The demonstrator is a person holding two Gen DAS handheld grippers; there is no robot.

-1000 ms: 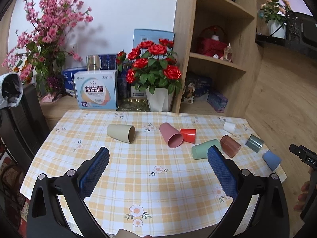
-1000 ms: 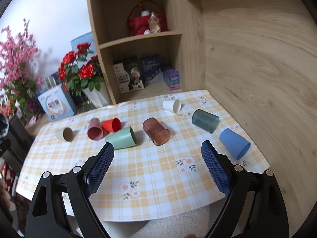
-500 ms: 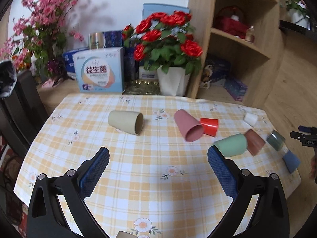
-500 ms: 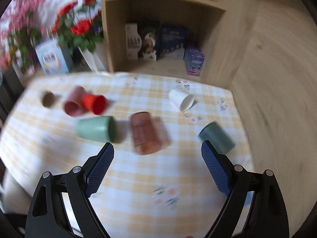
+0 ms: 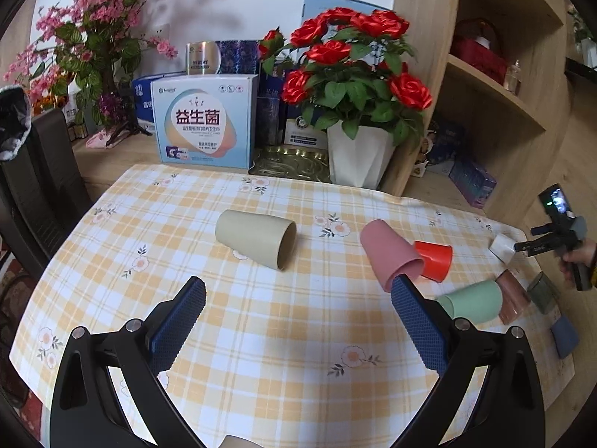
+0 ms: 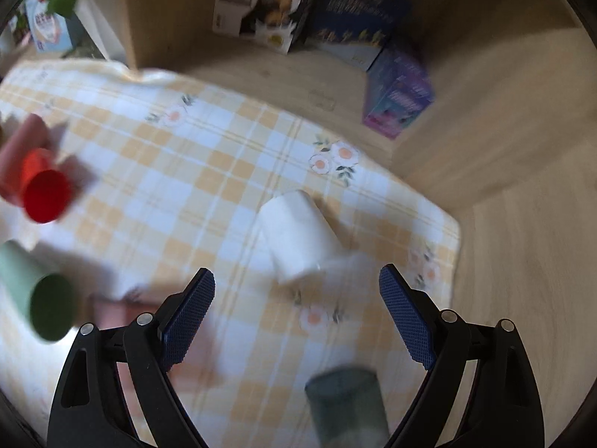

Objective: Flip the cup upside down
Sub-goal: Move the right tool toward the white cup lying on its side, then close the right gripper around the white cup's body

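Several cups lie on their sides on the checked tablecloth [image 5: 261, 336]. In the left wrist view a beige cup [image 5: 255, 238] lies just ahead of my open, empty left gripper [image 5: 298, 304]; a pink cup [image 5: 388, 252], a red cup [image 5: 434, 259] and a green cup [image 5: 472, 301] lie to its right. In the blurred right wrist view a white cup [image 6: 296, 237] lies on its side just ahead of my open, empty right gripper [image 6: 297, 296]. A dark teal cup [image 6: 347, 407] lies below between the fingers. The right gripper also shows at the table's far right [image 5: 552, 240].
A rose pot [image 5: 358, 160], boxes [image 5: 207, 121] and a wooden shelf unit [image 5: 496, 93] stand behind the table. A dark chair [image 5: 41, 186] is at the left. Brown [image 5: 513, 300], grey [image 5: 543, 293] and blue [image 5: 565, 336] cups lie near the right edge. Boxes [image 6: 395, 108] stand beyond the white cup.
Both grippers have moved forward and lower over the table. The left one closed in on the beige cup, the right one swung toward the white cup. Both stayed open.
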